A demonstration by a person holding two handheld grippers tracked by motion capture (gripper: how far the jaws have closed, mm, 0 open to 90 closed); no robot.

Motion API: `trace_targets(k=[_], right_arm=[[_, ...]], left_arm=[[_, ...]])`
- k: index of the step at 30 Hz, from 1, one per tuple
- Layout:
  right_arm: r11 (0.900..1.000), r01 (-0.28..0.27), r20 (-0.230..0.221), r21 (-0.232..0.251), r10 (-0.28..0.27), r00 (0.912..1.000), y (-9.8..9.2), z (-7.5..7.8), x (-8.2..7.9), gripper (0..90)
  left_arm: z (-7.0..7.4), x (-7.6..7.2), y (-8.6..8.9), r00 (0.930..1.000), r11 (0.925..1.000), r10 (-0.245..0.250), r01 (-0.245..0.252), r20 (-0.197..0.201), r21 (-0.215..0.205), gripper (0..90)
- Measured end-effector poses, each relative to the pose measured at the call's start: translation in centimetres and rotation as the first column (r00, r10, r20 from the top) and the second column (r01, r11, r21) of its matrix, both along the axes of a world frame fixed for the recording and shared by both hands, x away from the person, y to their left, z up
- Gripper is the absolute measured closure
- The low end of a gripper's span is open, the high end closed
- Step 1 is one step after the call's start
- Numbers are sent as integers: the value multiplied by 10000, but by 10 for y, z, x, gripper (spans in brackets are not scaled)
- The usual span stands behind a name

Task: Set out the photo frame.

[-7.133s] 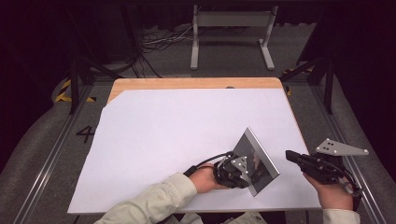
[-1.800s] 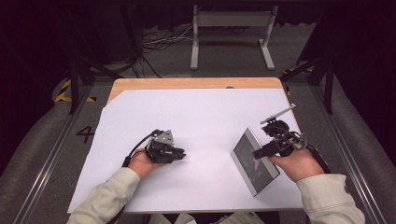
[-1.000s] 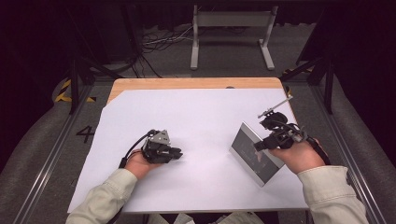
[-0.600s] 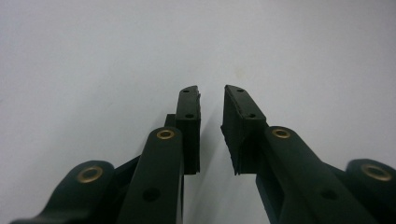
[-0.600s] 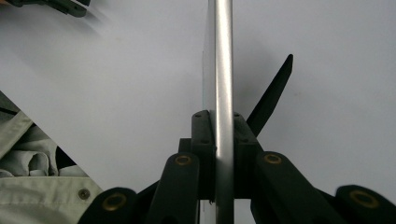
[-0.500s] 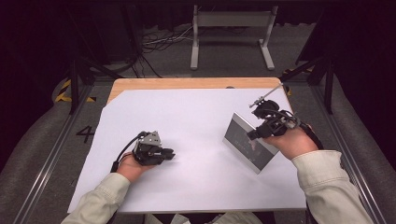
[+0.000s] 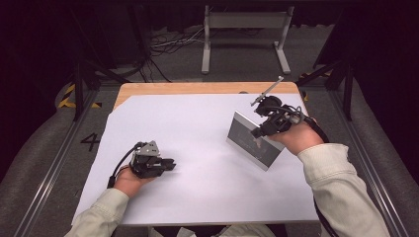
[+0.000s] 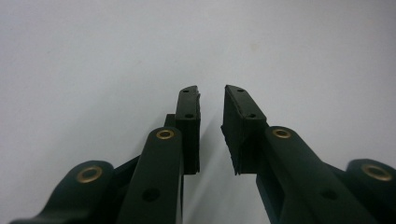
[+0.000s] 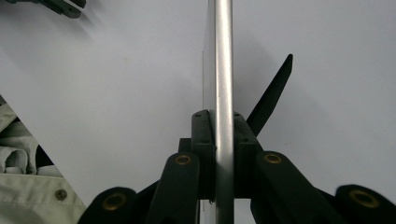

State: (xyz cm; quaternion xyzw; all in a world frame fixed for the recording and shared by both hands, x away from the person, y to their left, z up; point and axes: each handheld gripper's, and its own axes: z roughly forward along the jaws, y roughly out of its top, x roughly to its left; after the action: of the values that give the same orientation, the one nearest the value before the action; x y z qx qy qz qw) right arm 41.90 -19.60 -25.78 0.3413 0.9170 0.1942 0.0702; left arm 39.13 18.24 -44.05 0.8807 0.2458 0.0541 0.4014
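High view showed the silver picture frame (image 7: 254, 140) standing tilted on the white sheet (image 7: 197, 123), its glass face turned toward the person and its upper right edge caught in the right gripper (image 7: 261, 132). The frame hung just below and to the near-left of that gripper's body, with its lower edge close to the sheet; whether it touched I could not tell. In the right gripper view the frame (image 9: 223, 70) ran edge-on as a bright metal strip straight up between the two black jaws, which were clamped on it from either side, and a black prop leg (image 9: 273, 95) splayed out from behind the strip to the right of the jaws. The right hand (image 7: 296, 138) gripped the tool from behind, a pale sleeve (image 7: 341, 192) trailing back toward the near table edge, and the grey three-cornered plate (image 7: 267, 91) stuck up past the gripper toward the far side.

Well apart from the frame, across the sheet, the left gripper (image 7: 170, 164) lay low in the left hand (image 7: 128, 178), pointing toward the frame. In the left gripper view its jaws (image 8: 210, 130) stood a little apart with nothing between them, only bare white sheet ahead. A strip of wooden table (image 7: 197, 88) showed beyond the sheet's far edge.
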Motion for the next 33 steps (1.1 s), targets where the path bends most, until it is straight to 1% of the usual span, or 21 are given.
trace_targets(k=[1,5,8,13,16,17,19,21,23,25,27,31,32,33], right_arm=[[9999,-108,35,-50,108,9999,2,0,1,832],[9979,-629,102,-174,631,9980,11,2,7,831],[9934,-1104,288,-320,1113,9934,17,2,10,831],[9822,-1803,375,-531,1824,9825,26,3,14,831],[9750,-2135,444,-615,2164,9753,30,3,16,831],[9750,-2135,444,-615,2164,9753,30,3,16,831],[9669,-2442,594,-746,2487,9668,32,3,17,831],[9612,-2627,604,-845,2681,9615,33,4,19,831],[9584,-2718,578,-871,2772,9591,35,4,20,831],[9535,-2861,568,-953,2921,9547,36,3,22,831],[9518,-2916,511,-952,2973,9534,37,2,23,831],[9411,-3229,413,-1007,3282,9437,40,-1,24,831],[9411,-3229,413,-1007,3282,9437,40,-1,24,831],[9367,-3336,428,-1063,3394,9397,41,-1,25,831]], left_arm=[[0,-1,2,10000,10000,61,-61,-22,-59,764],[0,-3,7,9998,9998,188,-188,-5,-62,763],[0,-4,10,9997,9997,243,-243,13,-78,763],[0,-3,11,9997,9996,258,-258,-18,-116,763],[0,-2,10,9997,9996,249,-249,-41,-112,763],[0,-2,10,9997,9996,249,-249,-41,-112,763],[0,-2,10,9997,9997,237,-238,-48,-112,763],[0,-2,9,9997,9996,242,-243,-62,-144,762],[0,-2,9,9998,9997,213,-214,-56,-146,761],[0,-1,9,9998,9997,204,-205,-73,-150,761],[0,-1,9,9998,9997,181,-182,-61,-132,761],[0,-1,9,9998,9997,186,-187,-73,-156,760],[0,-1,9,9998,9997,186,-187,-73,-156,758],[0,-1,9,9998,9997,186,-188,-79,-164,758]])
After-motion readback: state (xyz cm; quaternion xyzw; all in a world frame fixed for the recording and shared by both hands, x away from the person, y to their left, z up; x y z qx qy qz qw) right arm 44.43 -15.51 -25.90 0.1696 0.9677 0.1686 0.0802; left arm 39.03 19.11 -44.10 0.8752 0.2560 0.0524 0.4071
